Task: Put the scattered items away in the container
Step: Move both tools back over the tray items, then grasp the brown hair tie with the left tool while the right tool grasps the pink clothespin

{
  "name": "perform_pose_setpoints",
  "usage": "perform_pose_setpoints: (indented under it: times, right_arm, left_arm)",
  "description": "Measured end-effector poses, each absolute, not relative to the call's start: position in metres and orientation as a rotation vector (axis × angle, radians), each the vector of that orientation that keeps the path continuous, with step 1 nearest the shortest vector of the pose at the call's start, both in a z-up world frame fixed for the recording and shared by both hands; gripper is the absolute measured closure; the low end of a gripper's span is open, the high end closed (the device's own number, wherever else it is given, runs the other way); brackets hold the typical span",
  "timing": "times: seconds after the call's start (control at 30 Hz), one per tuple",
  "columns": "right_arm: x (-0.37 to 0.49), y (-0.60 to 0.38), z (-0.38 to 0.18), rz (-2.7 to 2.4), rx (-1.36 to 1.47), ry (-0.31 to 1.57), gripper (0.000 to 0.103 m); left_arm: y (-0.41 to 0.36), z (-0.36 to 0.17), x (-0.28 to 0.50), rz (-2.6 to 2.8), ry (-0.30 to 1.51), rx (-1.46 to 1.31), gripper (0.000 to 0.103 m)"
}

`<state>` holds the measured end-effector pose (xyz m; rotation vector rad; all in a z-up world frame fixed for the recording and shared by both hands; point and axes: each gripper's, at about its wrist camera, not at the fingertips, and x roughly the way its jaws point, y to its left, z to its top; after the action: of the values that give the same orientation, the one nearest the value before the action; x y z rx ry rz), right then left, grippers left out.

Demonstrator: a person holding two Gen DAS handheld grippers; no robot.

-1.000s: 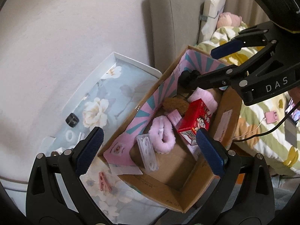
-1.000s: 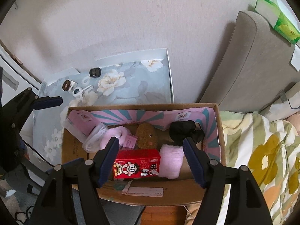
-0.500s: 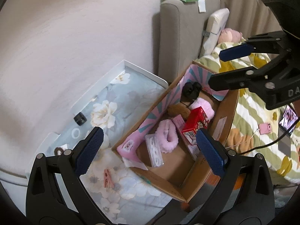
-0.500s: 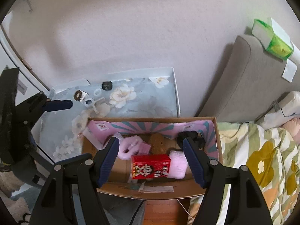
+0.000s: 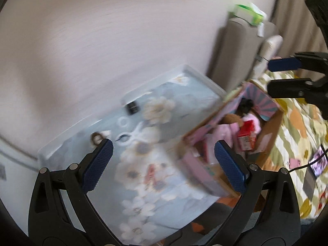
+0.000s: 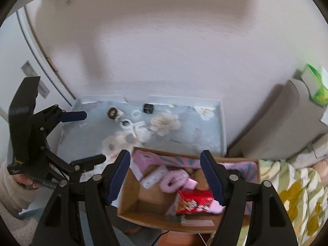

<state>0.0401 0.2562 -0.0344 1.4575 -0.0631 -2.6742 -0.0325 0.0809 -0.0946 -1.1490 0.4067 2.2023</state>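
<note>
While blurred, small items (image 6: 131,121) dot tray (image 6: 222,123) beside box (image 6: 143,192).

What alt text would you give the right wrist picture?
An open, empty gripper hangs above a cardboard box holding a red carton and pink fluffy things. Behind, small items lie scattered on a floral tray; the other gripper is at left.

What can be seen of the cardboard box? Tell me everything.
The box is brown cardboard, open-topped, with pink-and-teal striped paper lining its far wall. It stands upright at the near edge of the floral tray, beside a patterned blanket. Inside lie a red carton, a pink fluffy ring, a clear case and other blurred items. Neither hand-held gripper touches it.
</note>
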Motion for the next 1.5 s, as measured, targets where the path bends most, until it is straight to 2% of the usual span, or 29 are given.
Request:
perform_pose_setpoints:
  times: [0.23,0.57,0.83,1.0,1.27,1.43,1.5]
  right_arm:
    - [0.016,0.226,-0.044,-2.598,1.434,-0.062,0.036]
    - [-0.017,0.155,-0.105,-2.433,1.563,-0.060,0.036]
    - [-0.025,0.089,-0.175,-2.520,1.644,-0.041,0.036]
    - [-0.024,0.069,-0.217,-2.679,1.684,0.022,0.036]
    - [-0.019,0.073,-0.261,-2.805,1.767,-0.070,0.036]
    - [-0.018,0.067,-0.273,-2.835,1.750,-0.041,0.036]
    - [-0.019,0.067,-0.273,-2.849,1.738,-0.043,0.036]
  left_arm:
    - [0.010,-0.107,-0.060,2.335,0.313,-1.246,0.002]
    - [-0.054,-0.154,-0.101,2.400,0.263,-1.401,0.002]
    - [-0.041,-0.200,-0.158,2.340,0.271,-1.451,0.002]
    - [-0.018,-0.234,-0.186,2.344,0.344,-1.444,0.002]
    - [0.000,-0.272,-0.209,2.353,0.387,-1.470,0.002]
    - [0.002,-0.286,-0.211,2.340,0.408,-1.485,0.009]
    - [0.000,-0.285,-0.212,2.335,0.374,-1.480,0.016]
